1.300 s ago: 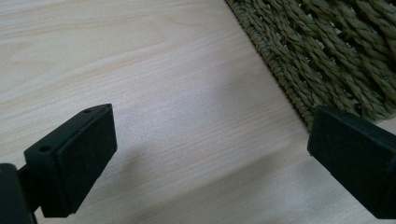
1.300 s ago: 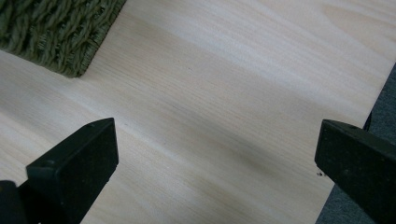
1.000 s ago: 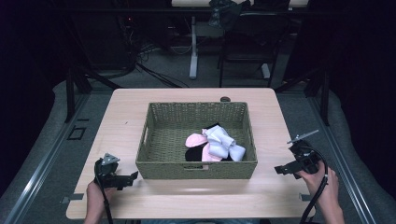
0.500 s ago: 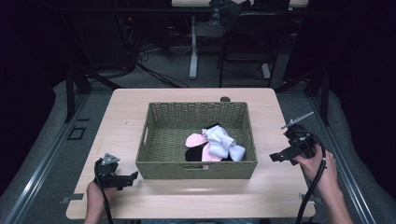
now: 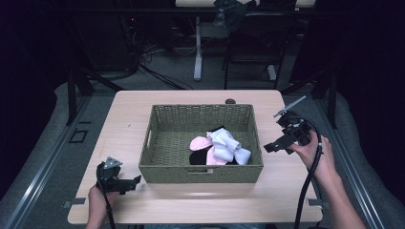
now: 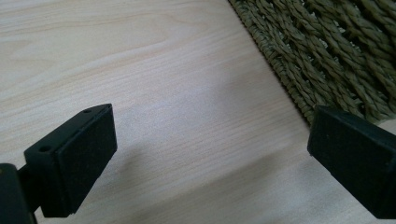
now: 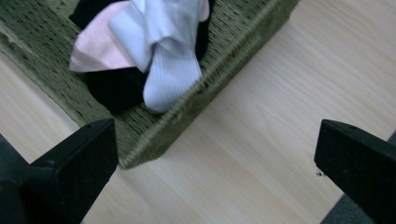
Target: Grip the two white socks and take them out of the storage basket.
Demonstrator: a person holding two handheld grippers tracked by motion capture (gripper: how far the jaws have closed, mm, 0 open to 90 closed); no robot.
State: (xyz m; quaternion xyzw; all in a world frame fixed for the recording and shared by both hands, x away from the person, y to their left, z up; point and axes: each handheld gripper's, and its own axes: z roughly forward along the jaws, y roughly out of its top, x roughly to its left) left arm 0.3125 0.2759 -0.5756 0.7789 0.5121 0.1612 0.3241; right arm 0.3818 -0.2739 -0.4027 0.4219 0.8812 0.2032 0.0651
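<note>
Socks (image 5: 220, 147), white, pink and black, are piled in the near right corner of the woven basket (image 5: 167, 171), toward which the right gripper (image 5: 270, 146) is held with jaws wide apart and empty, while the left gripper (image 5: 136, 180), equally spread and empty, is kept low at the basket's near left corner.

Black fingers (image 6: 74, 163) spread wide, wooden table (image 6: 163, 93), woven basket (image 6: 327, 51) corner

Overhead light brightens the table (image 5: 143, 109); surroundings stay nearly black. Close fingers (image 6: 74, 158) look soft, casting faint shadows.
</note>
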